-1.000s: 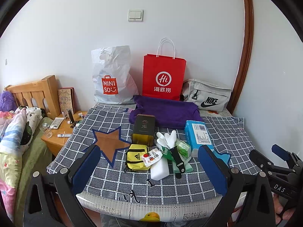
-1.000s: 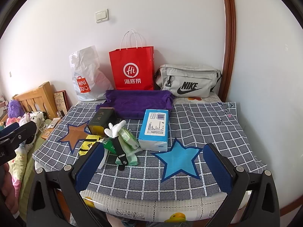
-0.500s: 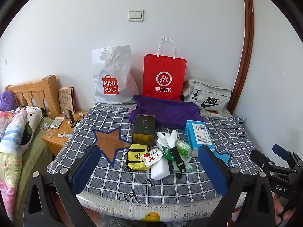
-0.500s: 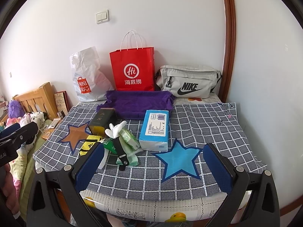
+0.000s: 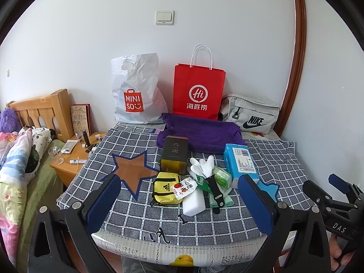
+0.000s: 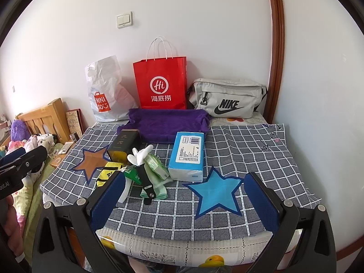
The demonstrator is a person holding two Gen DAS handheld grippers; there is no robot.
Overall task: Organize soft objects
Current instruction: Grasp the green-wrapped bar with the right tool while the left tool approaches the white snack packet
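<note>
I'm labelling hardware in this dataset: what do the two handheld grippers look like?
Both are alike. The left gripper and right gripper each have black frame arms with triangular cut-outs and silver screws, carrying flat blue padded fingers. Seen from the left wrist view, the right unit's body bears white lettering "DAS". No cables or sleeves are visible.

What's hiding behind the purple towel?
Behind the purple towel, against the wall, stand a white MINISO bag, a red paper bag and a grey Nike bag. The towel covers the red bag's bottom edge; nothing shows what's inside them.
</note>
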